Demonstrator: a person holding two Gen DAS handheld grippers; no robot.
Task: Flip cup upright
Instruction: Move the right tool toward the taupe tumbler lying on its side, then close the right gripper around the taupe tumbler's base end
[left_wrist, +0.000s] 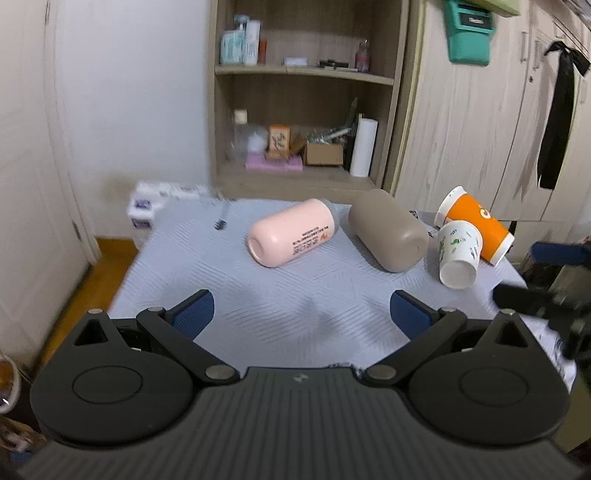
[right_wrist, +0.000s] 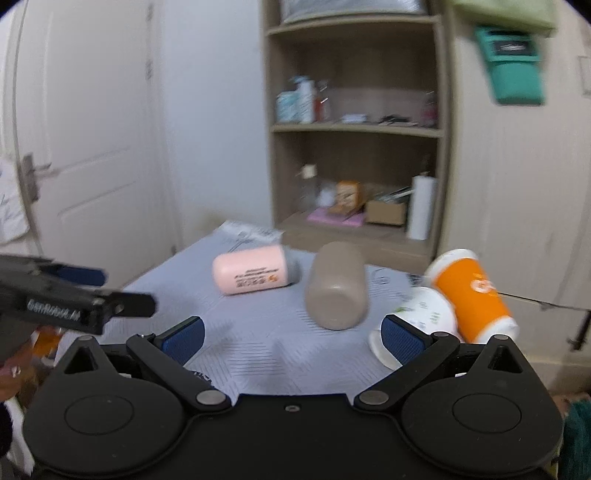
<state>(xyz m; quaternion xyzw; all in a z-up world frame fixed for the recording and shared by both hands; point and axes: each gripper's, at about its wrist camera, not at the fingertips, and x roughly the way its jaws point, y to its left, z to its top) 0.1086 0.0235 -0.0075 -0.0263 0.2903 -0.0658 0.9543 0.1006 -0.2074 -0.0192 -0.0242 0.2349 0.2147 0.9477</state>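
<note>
four cups lie on their sides on the pale grey table (left_wrist: 207, 258) in the middle of the frame. the pink cup (left_wrist: 291, 232) lies left of centre, the brown cup (left_wrist: 388, 230) just right of it. further right the white cup (left_wrist: 458, 254) touches the orange cup (left_wrist: 476, 225), its open mouth toward the camera. the left gripper (left_wrist: 301, 314) hangs released in the lower frame, pads spread wide with nothing between them. the right gripper (right_wrist: 291, 334) is likewise released; its right pad covers part of the white cup, and its view is blurred. its tip shows smeared at the left view's right edge. shelf (left_wrist: 303, 70) contents behind are too soft to read.
</note>
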